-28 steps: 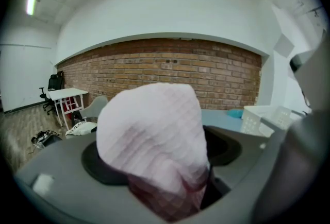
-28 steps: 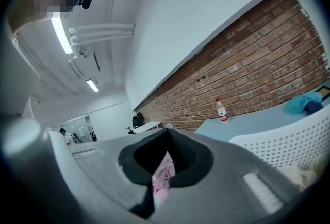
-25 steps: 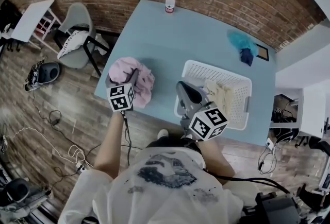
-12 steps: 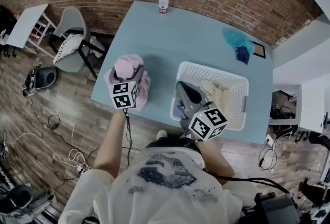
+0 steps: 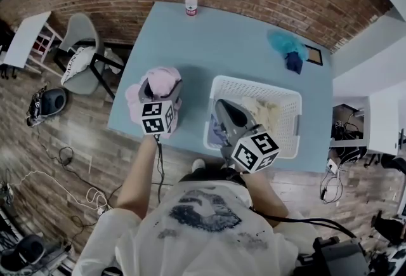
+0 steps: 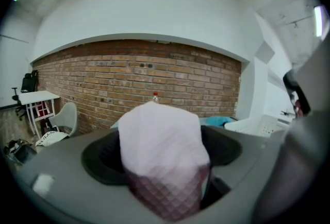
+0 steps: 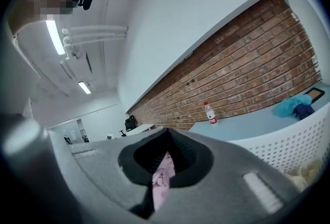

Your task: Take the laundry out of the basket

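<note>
My left gripper (image 5: 160, 89) is shut on a bunched pink garment (image 5: 162, 79), held over the left part of the blue table (image 5: 228, 46). In the left gripper view the pink garment (image 6: 162, 161) fills the space between the jaws. My right gripper (image 5: 222, 113) hovers over the left end of the white laundry basket (image 5: 288, 98). Its jaws are shut on a thin pink strip of cloth (image 7: 161, 179). Cream laundry (image 5: 263, 113) lies inside the basket, and a pale lilac piece (image 5: 216, 133) shows by its left wall.
A plastic bottle (image 5: 191, 0) stands at the table's far edge by the brick wall. A teal cloth (image 5: 282, 45) and a dark blue one (image 5: 294, 63) lie at the far right corner. A grey chair (image 5: 82, 52) stands to the left of the table, with cables on the floor.
The pink garment has drawn up from a spread heap into a tighter bunch on the left gripper. The right gripper has stayed over the basket's left end.
</note>
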Motion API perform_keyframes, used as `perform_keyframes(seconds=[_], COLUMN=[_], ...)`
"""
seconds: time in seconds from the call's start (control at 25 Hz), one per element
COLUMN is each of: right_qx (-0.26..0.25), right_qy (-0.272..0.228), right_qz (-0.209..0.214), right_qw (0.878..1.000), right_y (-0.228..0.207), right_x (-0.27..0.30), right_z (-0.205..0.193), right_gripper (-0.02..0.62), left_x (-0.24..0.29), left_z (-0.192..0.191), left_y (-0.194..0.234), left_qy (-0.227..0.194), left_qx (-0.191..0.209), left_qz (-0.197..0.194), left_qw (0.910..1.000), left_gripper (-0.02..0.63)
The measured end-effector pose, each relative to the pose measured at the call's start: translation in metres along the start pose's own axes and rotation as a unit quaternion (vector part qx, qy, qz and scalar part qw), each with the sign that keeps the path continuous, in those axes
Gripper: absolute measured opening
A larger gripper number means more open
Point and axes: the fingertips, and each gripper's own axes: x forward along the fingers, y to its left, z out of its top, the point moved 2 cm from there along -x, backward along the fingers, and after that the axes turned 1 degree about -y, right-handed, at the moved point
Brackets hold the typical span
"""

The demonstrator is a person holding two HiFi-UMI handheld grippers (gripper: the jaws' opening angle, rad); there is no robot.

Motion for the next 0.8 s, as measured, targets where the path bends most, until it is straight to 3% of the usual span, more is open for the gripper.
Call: perform_keyframes(seconds=[0.36, 0.8], right_qx=[0.002, -0.002], right_qy=[-0.004, -0.015], right_qz=[-0.006, -0.012], right_qw=[1.000, 1.000], right_y=[-0.006, -0.007], right_x=[-0.008, -0.018], right_z=[0.002, 0.007], right_gripper=[-0.003, -0.003], left_x=[0.007, -0.007], left_z=[0.003, 0.016], left_y=[-0.042, -0.053], left_qy=[0.003, -0.017], left_qx=[0.017, 0.034], left_qz=[-0.048, -0.056], left_qw=[0.9987, 0.9977], left_gripper=[0.411, 0.411])
